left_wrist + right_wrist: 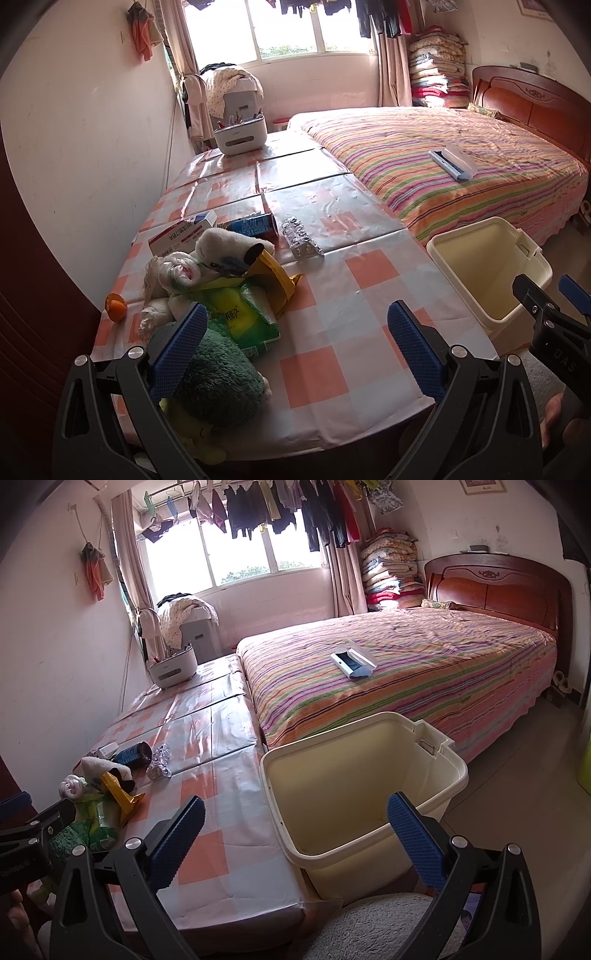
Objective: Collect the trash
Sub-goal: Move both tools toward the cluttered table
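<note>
Legible text is sparse.

- Right gripper's black arm [563, 360], left wrist view: pale letters "DAS" running along it.
- Green tissue pack [242, 317], beside the yellow wrapper: dark printed characters, too blurred to read.
- White-and-red carton [173, 236], behind that pack: a printed line, not legible.
- White desk organizer [242, 136], far beyond the pack: small grey mark, unreadable.
</note>
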`<state>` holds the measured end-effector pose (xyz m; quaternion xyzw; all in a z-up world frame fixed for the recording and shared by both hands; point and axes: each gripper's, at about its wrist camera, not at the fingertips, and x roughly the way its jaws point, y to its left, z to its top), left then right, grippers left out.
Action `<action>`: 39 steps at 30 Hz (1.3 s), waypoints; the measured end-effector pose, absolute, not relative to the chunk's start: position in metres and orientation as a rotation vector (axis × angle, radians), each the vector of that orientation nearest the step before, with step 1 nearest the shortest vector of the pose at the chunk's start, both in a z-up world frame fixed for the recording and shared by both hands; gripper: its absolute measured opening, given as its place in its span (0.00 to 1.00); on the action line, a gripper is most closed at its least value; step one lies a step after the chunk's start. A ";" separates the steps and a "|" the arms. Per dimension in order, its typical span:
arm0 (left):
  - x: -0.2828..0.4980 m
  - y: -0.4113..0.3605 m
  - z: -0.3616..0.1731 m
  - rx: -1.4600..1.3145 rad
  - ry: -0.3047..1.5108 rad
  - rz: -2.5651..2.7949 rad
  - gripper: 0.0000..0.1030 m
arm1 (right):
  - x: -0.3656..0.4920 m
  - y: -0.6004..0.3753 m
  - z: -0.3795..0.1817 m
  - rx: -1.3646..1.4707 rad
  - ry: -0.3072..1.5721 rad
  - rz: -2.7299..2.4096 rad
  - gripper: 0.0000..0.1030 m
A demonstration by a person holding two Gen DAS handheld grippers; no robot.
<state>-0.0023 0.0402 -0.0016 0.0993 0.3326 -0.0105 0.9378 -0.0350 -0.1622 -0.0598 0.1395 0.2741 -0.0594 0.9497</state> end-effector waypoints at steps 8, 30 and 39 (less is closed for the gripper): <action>-0.002 0.042 -0.001 0.199 0.678 -0.020 0.94 | -0.034 -0.161 -0.058 0.280 0.559 -0.117 0.94; -0.005 0.050 0.001 0.180 0.684 -0.012 0.94 | -0.030 -0.151 -0.058 0.265 0.572 -0.087 0.94; -0.006 0.054 0.003 0.171 0.682 -0.010 0.94 | -0.029 -0.148 -0.058 0.260 0.578 -0.080 0.94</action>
